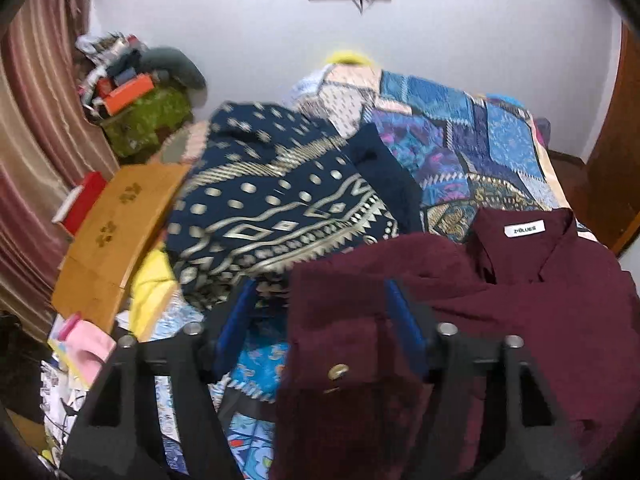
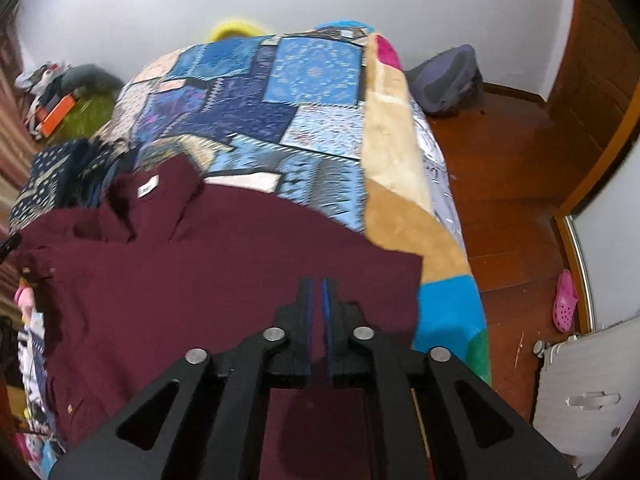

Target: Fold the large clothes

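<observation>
A maroon collared shirt (image 1: 540, 300) with a white neck label lies on the patchwork bed; it also shows in the right wrist view (image 2: 200, 280). My left gripper (image 1: 320, 300) is open, its blue-padded fingers (image 1: 404, 320) wide apart, with a buttoned maroon sleeve cuff (image 1: 340, 360) draped between them. My right gripper (image 2: 316, 292) is shut, its fingers nearly together above the shirt's body near its right edge; whether cloth is pinched cannot be told.
A navy and gold patterned garment (image 1: 280, 200) lies heaped left of the shirt. The blue patchwork bedspread (image 2: 300, 100) covers the bed. Wooden boards (image 1: 116, 232) and clutter sit at the left. Wooden floor, a backpack (image 2: 448, 80) and a white basket (image 2: 588, 392) are at the right.
</observation>
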`<state>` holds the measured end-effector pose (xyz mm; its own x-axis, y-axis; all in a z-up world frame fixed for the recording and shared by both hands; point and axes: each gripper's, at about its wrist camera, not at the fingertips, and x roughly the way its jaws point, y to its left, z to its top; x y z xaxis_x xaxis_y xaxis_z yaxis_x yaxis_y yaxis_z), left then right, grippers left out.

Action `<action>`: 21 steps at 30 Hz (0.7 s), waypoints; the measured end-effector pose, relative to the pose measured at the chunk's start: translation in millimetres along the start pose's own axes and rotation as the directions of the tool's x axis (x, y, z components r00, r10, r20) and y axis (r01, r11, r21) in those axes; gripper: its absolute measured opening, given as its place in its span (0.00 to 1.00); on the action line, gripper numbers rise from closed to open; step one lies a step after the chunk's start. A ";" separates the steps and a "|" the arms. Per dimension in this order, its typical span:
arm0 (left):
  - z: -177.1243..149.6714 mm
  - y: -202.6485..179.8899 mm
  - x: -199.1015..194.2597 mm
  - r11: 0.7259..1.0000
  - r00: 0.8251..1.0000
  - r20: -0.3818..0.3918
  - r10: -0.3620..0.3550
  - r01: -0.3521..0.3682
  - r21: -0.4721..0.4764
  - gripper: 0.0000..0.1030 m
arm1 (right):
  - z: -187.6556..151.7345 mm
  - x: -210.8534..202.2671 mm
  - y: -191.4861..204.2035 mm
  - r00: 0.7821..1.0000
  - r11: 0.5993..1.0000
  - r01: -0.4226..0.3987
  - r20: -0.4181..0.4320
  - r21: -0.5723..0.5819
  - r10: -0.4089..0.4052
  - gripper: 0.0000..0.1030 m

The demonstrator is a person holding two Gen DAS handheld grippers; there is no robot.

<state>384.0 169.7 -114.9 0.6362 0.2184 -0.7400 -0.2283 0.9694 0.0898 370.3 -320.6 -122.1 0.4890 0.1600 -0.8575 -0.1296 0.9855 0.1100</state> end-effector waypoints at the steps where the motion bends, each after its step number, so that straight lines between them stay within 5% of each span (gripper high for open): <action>1: -2.5 1.6 -5.9 1.000 1.000 0.004 0.005 -0.005 0.006 0.65 | -2.8 -7.7 5.2 1.000 1.000 -0.003 0.005 -0.009 0.003 0.19; 2: -5.1 3.9 -10.5 1.000 1.000 -0.001 0.003 -0.003 0.005 0.66 | -4.5 -12.9 8.9 1.000 1.000 -0.007 0.012 -0.015 0.008 0.24; 4: -9.7 10.2 -18.8 1.000 1.000 -0.009 -0.014 0.014 -0.008 0.66 | -9.6 -26.9 17.2 0.999 0.999 -0.015 0.039 -0.032 0.016 0.50; 6: -16.2 16.0 -28.0 0.999 0.999 -0.013 -0.030 0.030 -0.017 0.67 | -15.9 -43.6 25.8 0.997 0.998 -0.013 0.079 -0.054 0.017 0.60; 21: -104.4 57.7 -87.1 0.996 0.995 -0.057 -0.087 0.085 -0.041 0.86 | -92.6 -106.1 48.5 0.990 0.997 0.005 0.143 -0.077 0.006 0.63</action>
<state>238.5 194.9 -114.9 0.6109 0.1268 -0.7815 -0.2038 0.9790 -0.0005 232.3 -295.1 -72.3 0.6069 0.1722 -0.7759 -0.1926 0.9790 0.0667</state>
